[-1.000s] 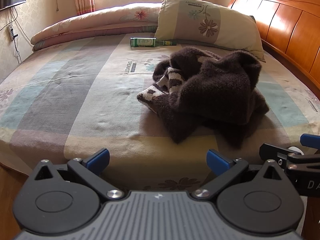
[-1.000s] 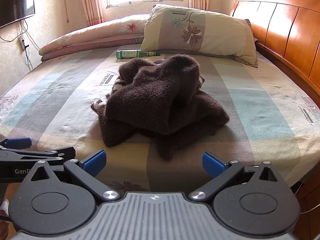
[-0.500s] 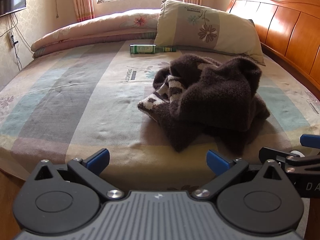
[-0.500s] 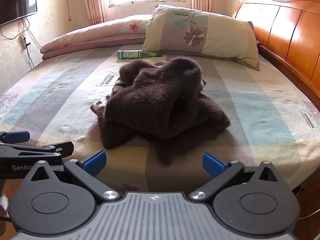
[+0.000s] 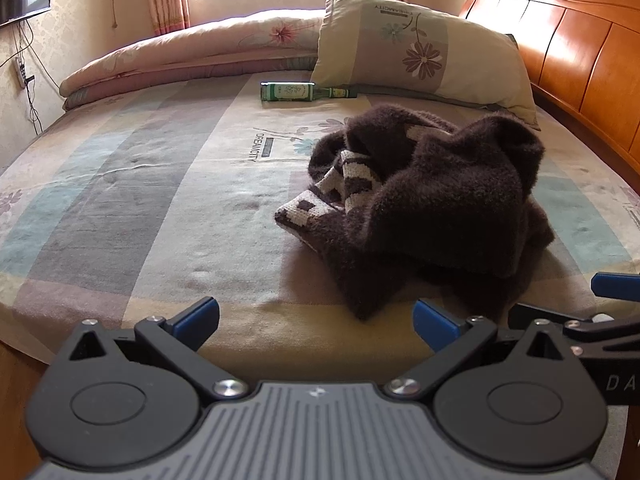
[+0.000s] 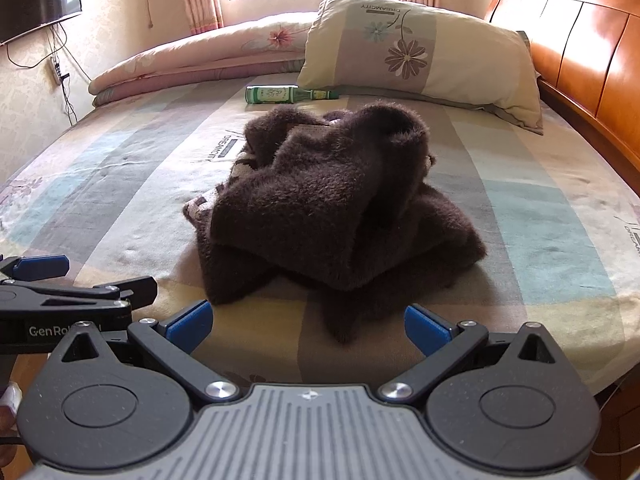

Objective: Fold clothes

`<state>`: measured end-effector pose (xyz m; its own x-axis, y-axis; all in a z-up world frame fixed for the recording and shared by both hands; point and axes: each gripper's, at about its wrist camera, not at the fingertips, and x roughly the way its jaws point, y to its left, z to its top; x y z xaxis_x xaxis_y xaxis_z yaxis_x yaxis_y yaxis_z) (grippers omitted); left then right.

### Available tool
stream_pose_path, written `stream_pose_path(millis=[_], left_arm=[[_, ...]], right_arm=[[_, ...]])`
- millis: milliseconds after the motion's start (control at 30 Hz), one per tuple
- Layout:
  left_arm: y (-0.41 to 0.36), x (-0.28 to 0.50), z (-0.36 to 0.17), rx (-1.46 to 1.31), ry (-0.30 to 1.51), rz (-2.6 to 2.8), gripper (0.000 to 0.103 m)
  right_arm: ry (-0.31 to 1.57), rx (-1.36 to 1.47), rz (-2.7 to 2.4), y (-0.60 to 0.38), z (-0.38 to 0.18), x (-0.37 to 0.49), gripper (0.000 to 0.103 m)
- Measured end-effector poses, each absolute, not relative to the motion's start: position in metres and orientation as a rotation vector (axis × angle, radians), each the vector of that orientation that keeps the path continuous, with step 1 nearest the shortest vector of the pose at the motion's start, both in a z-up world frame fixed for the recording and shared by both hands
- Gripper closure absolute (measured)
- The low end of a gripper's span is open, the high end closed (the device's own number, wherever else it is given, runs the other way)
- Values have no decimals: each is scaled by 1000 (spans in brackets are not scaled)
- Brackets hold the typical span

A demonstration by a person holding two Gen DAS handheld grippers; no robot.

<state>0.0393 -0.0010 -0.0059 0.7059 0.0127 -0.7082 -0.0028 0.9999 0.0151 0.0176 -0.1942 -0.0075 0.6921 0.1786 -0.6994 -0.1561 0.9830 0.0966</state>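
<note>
A crumpled dark brown fuzzy garment (image 5: 436, 200) with a brown-and-cream patterned inside lies in a heap on the striped bedsheet (image 5: 160, 200). The right wrist view shows the same heap (image 6: 332, 212) straight ahead. My left gripper (image 5: 316, 318) hovers open over the bed's near edge, short of the garment and to its left, with nothing between its blue pads. My right gripper (image 6: 306, 322) is open too, just in front of the heap's nearest flap, touching nothing. Each gripper shows at the edge of the other's view.
A green glass bottle (image 5: 304, 92) lies on its side behind the garment, in front of a flowered pillow (image 5: 420, 52). A rolled quilt (image 5: 192, 56) lines the far side. A wooden headboard (image 5: 580, 48) runs along the right. A wall TV (image 6: 40, 0) hangs at left.
Both grippers have drifted slightly forward and lower toward the bed; the garment looks a little nearer. Both stay open and the garment has not moved.
</note>
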Motion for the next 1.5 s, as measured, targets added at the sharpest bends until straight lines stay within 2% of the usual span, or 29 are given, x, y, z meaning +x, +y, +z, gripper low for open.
stream_pose_path(millis=[933,1500], left_arm=[[-18,105,-15,32,874,-26,1],[-58,138,-23,124,894,-105,1]], right_arm=[[871,137,160,-224,-25,73,0],[892,222,111,-261,-35,78,0]])
